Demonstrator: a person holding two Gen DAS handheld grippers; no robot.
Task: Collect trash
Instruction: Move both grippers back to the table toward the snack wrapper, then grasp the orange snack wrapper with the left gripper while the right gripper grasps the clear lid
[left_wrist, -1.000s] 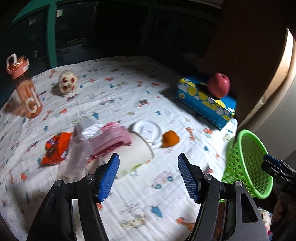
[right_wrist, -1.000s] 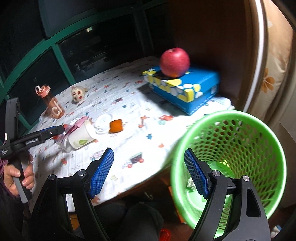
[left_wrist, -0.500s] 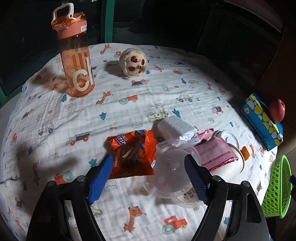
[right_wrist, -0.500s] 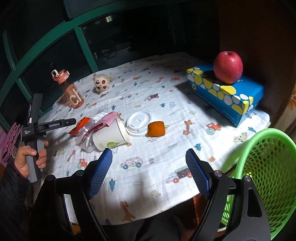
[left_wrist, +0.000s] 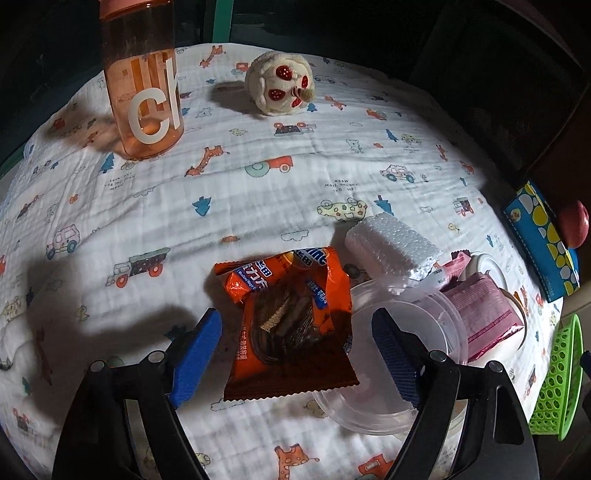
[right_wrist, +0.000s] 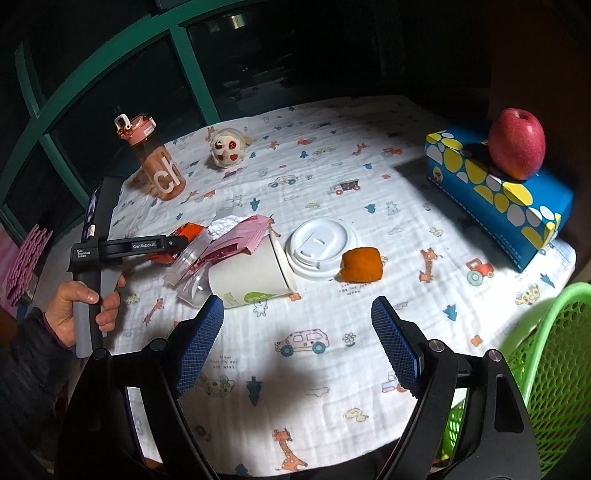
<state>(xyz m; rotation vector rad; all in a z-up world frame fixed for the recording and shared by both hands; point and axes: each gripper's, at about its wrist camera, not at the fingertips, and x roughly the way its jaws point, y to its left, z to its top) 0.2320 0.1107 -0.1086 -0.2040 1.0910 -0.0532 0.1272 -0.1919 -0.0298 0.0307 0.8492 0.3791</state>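
Setting: dark room with green-framed windows; a table (right_wrist: 332, 369) covered by a white quilted cloth printed with cars and giraffes.
Task thing: orange snack wrapper (left_wrist: 288, 325), torn open at its far end, lying flat on the cloth at the left end of the trash pile.
How it should handle: judged very light, thin, crinkly and slick; it will likely buckle or slide rather than resist, so a pinch across a raised crease or the crimped near edge looks safest.
Left gripper (left_wrist: 295, 354): tilted steeply down over the wrapper, jaws spread wide, one blue pad on each side of it, neither pressing on it.
Beside the wrapper: a clear plastic cup (left_wrist: 399, 332) on its side touches its right edge, and the right jaw sits over that cup's rim, so a closing pinch could catch the cup too.
Rest of pile: white foam piece (left_wrist: 391, 247), pink packet (left_wrist: 484, 317), tipped paper cup (right_wrist: 251, 277), white lid (right_wrist: 321, 247), orange lump (right_wrist: 362, 266).
Right gripper (right_wrist: 295, 347): over bare cloth near the table edge, jaws spread, nothing between them.
Bin: green mesh basket (right_wrist: 546, 362) past the table's right edge.
Not trash, by the look: orange bottle (left_wrist: 144, 81), plush toy (left_wrist: 280, 81), blue tissue box (right_wrist: 498, 199) with a red apple (right_wrist: 517, 144) on top.
Person: a hand (right_wrist: 85, 306) in a dark sleeve holds the left gripper's handle.
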